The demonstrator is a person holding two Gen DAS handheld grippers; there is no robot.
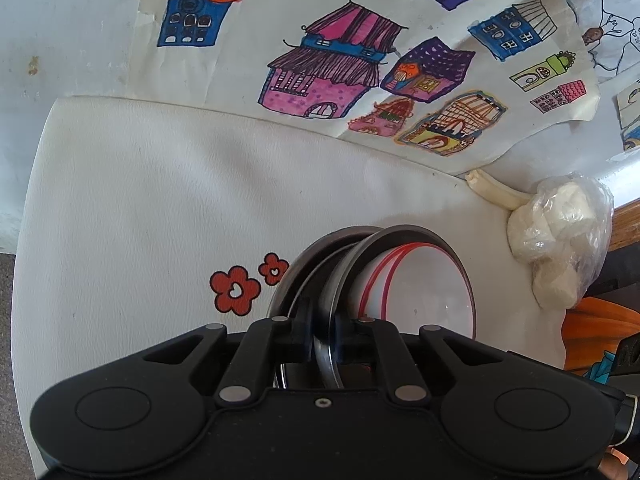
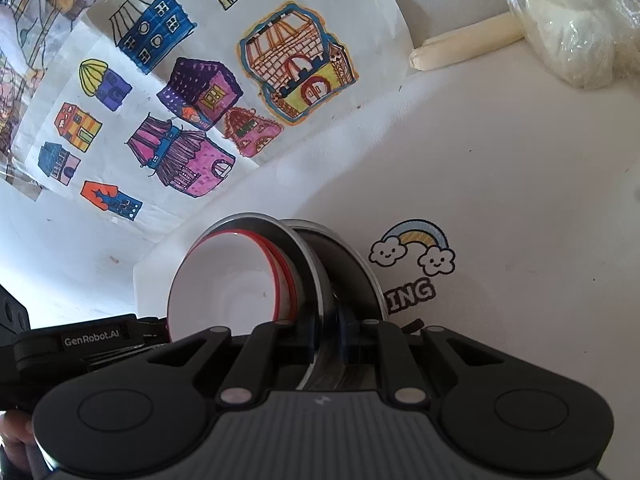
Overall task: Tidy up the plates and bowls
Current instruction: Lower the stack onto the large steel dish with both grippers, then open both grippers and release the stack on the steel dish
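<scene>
Stacking looks mostly done: white red-rimmed ceramic bowl [image 1: 416,284] nested in round steel plates [image 1: 320,276], both lifted above the white mat [image 1: 140,208]. Left gripper [image 1: 322,336] and right gripper [image 2: 324,332] each pinch the steel rim, opposite sides. Putting down remains. Readable: "GenRobot.AI" [image 2: 91,339], "ING" [image 2: 412,294].

You hold a stack of dishes up on edge over the white mat. A white bowl [image 1: 420,284] with thin red rings sits inside a shiny metal plate [image 1: 404,236]. Behind it is one more metal plate [image 1: 316,256], leaning a little away. Each claw pinches the metal rim from its own side.
</scene>
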